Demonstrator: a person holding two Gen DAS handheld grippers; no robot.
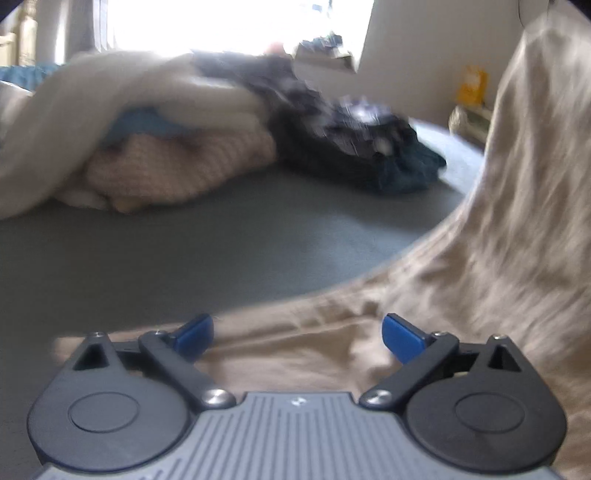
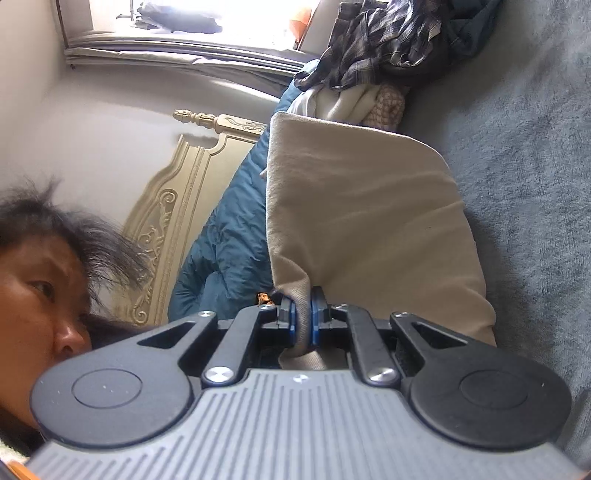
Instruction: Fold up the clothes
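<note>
From my left wrist view, the garment (image 1: 369,354) lies near me on the bed cover (image 1: 184,251) and rises up along the right side. My left gripper (image 1: 297,334) sits over its near edge. Farther off, a pile of clothes (image 1: 221,147) rests on the cover, with a window (image 1: 221,26) behind. My right gripper (image 2: 303,319) has the garment's edge between its fingers; a headboard (image 2: 177,206) stands to the left.

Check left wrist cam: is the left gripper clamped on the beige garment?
No. The left gripper stands open above the beige garment, blue pads apart.
</note>
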